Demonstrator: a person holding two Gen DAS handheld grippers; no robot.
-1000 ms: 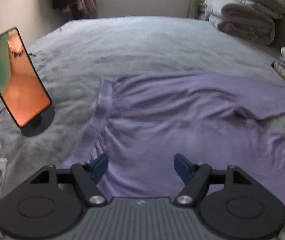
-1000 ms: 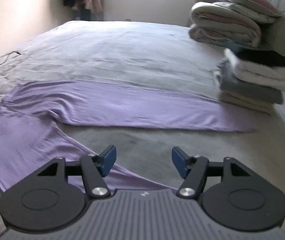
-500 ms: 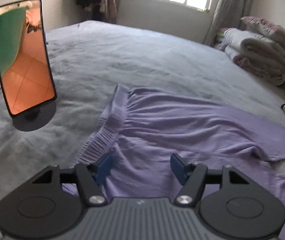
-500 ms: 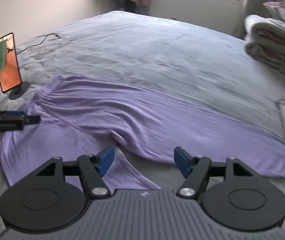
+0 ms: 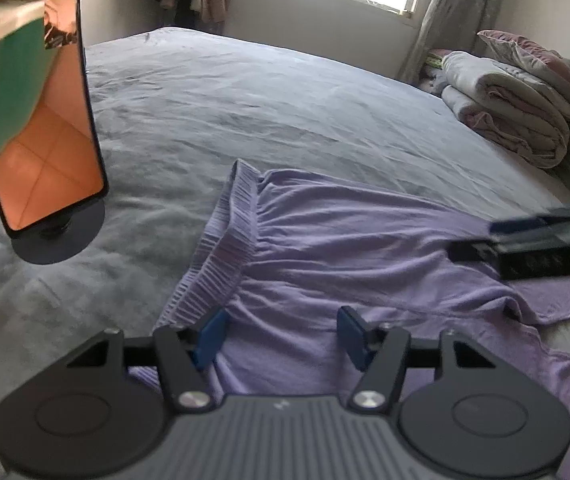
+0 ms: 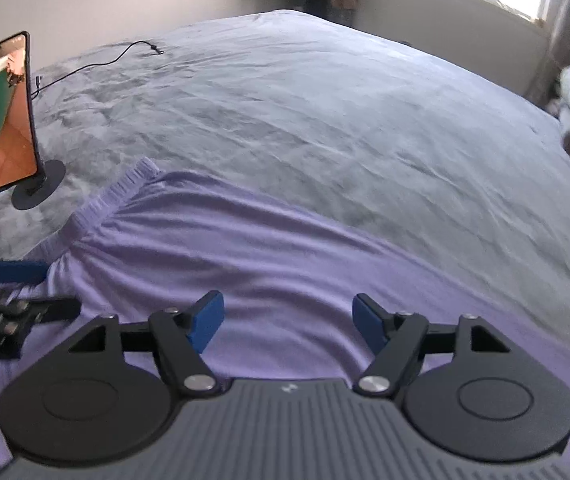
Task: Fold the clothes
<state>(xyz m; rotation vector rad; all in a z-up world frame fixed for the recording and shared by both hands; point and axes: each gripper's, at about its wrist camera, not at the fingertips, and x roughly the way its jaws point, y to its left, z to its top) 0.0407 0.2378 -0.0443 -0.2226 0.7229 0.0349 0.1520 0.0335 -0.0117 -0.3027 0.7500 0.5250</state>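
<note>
Purple trousers (image 5: 345,248) lie spread on the grey bed, their ribbed waistband (image 5: 221,248) towards the left. My left gripper (image 5: 283,334) hovers low over the cloth just beside the waistband's near end. Its jaws are closing, with cloth beneath them but nothing pinched. My right gripper (image 6: 287,322) hangs over the trousers (image 6: 285,248) a little right of the waistband (image 6: 113,196). Its jaws are opening and hold nothing. Each gripper shows in the other's view: the right gripper (image 5: 525,236) at the right edge, the left gripper (image 6: 17,280) at the left edge.
A phone on a round stand (image 5: 41,120) stands on the bed left of the waistband, phone (image 6: 7,112). A cable (image 6: 97,60) trails behind it. Folded quilts (image 5: 517,108) are stacked at the far right. The grey bedspread (image 5: 265,112) stretches back to the window wall.
My right gripper swept left across the bed from the trouser legs towards the waistband, its jaws widening. My left gripper edged closer to the waistband with its jaws narrowing.
</note>
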